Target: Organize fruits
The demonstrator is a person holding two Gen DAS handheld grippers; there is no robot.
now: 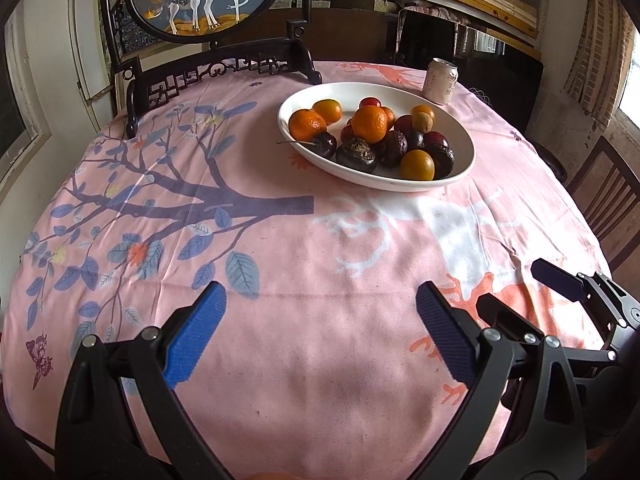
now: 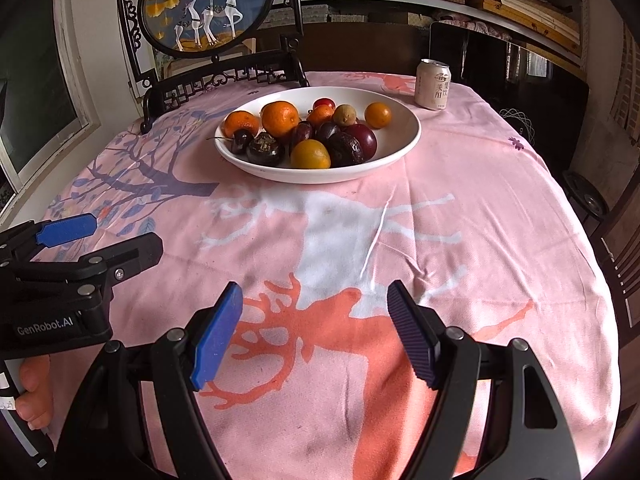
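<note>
**All fruit sits in one bowl, both claws empty**

Every fruit you can see lies in the white bowl [image 2: 404, 136] at the far middle of the table [image 2: 500, 216]; none shows on the pink cloth around it. Oranges [image 2: 280, 119] ride at the left and on top, dark plums [image 2: 362, 140] and wrinkled dark fruit crowd the near side, and a cherry [image 1: 325, 145] leans at the near-left rim with its stem poking over the edge. They are mixed, not grouped by kind, so the pile fits two readings: gathered into the bowl as the finished job, or waiting there to be sorted out. One moment will not settle which.

Your left gripper [image 1: 320, 332] hangs low over the near cloth with its blue pads spread wide and nothing between them. Your right gripper [image 2: 314, 332] sits just beside it, also spread wide and empty. Both point toward the bowl but stand well apart from it, which reads as a resting or ready pose, clear of the fruit.

A can [image 2: 433, 85] stands upright behind the bowl to the right, near enough to knock on a far reach. A framed deer screen [image 2: 208, 8] stands at the back left.

Round fruit stacked this way will likely roll if you pull from underneath.
</note>
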